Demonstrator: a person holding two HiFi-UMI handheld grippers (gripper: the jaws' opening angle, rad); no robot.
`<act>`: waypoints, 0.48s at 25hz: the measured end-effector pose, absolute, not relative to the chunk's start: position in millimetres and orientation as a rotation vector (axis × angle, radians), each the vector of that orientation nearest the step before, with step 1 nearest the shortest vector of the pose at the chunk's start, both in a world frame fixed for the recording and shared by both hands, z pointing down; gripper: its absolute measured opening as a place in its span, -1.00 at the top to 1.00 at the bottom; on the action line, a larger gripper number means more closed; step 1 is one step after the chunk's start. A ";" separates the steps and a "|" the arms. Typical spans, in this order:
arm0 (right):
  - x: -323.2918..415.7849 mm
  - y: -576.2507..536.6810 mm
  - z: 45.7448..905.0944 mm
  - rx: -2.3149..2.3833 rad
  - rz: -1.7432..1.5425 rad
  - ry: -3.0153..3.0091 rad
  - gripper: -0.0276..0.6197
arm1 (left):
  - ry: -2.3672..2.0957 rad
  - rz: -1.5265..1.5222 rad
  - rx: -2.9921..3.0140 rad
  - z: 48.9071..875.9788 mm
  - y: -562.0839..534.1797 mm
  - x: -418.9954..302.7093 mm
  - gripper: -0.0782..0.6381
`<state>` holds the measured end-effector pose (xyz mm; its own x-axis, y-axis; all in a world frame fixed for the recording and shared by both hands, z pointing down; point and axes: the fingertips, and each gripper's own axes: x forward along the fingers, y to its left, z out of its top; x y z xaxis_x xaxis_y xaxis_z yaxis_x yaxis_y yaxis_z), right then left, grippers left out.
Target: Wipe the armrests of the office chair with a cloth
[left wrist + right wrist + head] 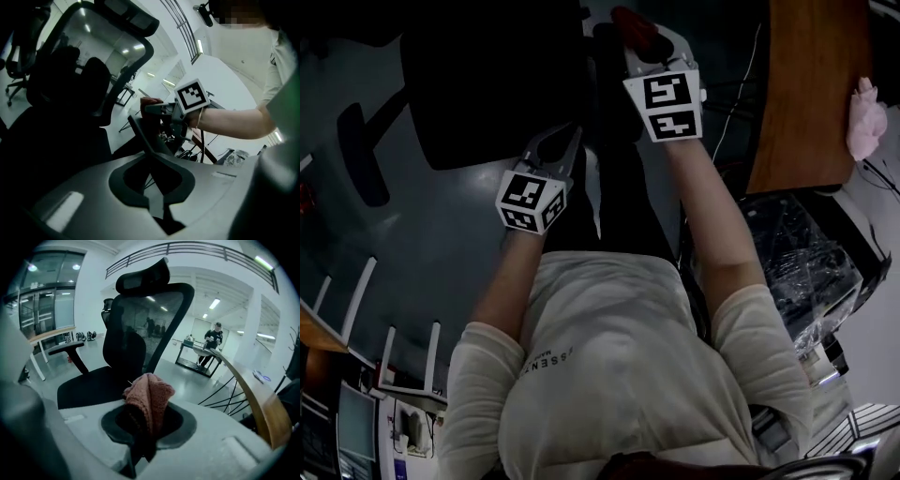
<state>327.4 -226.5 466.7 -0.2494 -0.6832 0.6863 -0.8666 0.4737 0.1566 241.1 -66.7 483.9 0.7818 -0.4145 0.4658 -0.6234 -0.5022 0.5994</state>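
The black office chair [487,75] stands in front of me, its mesh back [140,324] filling the right gripper view. My right gripper [639,47] is shut on a folded reddish cloth [150,397], held over the chair's right side; that armrest is too dark to make out. The left gripper view shows the right gripper [161,111] and cloth [149,101] at the top of a dark narrow bar. My left gripper [555,142] hovers beside the seat's near edge with its jaws together. The chair's left armrest [361,155] juts out at the far left.
A wooden desk [811,84] stands at the right with a pink bundle [865,117] on its edge, and its curved rim [253,390] shows beside the chair. Plastic-wrapped items [802,253] lie below it. White frame legs [384,347] stand at lower left.
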 end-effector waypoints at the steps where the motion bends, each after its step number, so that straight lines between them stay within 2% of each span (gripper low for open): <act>1: 322.4 -232.1 471.7 1.252 0.319 -2.011 0.76 | -0.745 0.345 2.165 490.4 -62.6 245.1 0.74; 12: 298.1 -228.6 492.6 1.080 0.341 -2.079 0.76 | -0.649 0.355 2.111 514.4 -35.2 269.9 0.73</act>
<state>298.1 -228.6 492.6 -0.3580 -0.5865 0.7265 -0.7880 0.6072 0.1018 269.9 -35.2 514.4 0.8232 -0.3182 0.4702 -0.5676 -0.4818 0.6676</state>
